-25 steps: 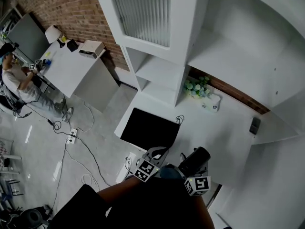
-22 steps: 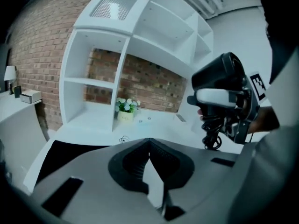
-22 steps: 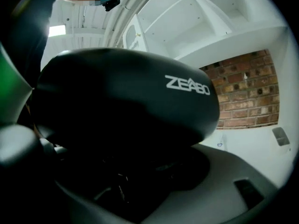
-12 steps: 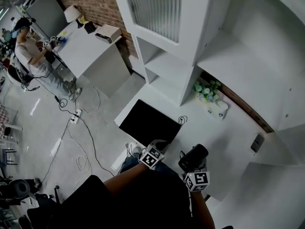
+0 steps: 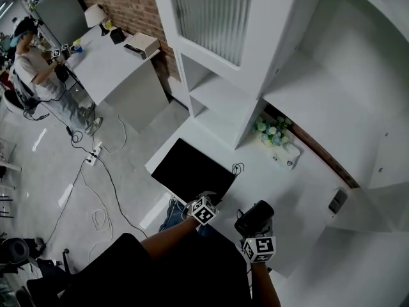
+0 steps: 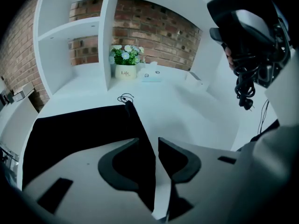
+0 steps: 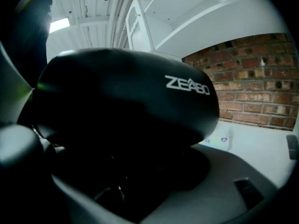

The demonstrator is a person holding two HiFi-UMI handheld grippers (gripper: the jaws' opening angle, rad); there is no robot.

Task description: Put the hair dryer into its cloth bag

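The black cloth bag [image 5: 192,171] lies flat on the white table, its drawstring [image 6: 124,98] at the far corner. My left gripper [image 5: 208,199] hangs over the bag's near right corner. Its jaws have just been opening, and in the left gripper view [image 6: 148,149] the bag's right edge [image 6: 140,125] shows in the narrow gap, not pinched. My right gripper [image 5: 254,228] is shut on the black hair dryer [image 5: 255,213], held above the table right of the bag. The dryer's body [image 7: 126,97] fills the right gripper view. Its coiled cord and plug [image 6: 244,90] dangle.
A flower pot [image 5: 271,130] and a small white box [image 5: 285,155] stand at the table's back by the brick wall. A dark flat object [image 5: 337,200] lies at the right. White shelving [image 5: 217,101] rises behind the bag. A person [image 5: 35,75] works at a far table.
Both grippers have come down toward the table. The left one has dropped to the bag's near right corner. The hair dryer stays in the right gripper.
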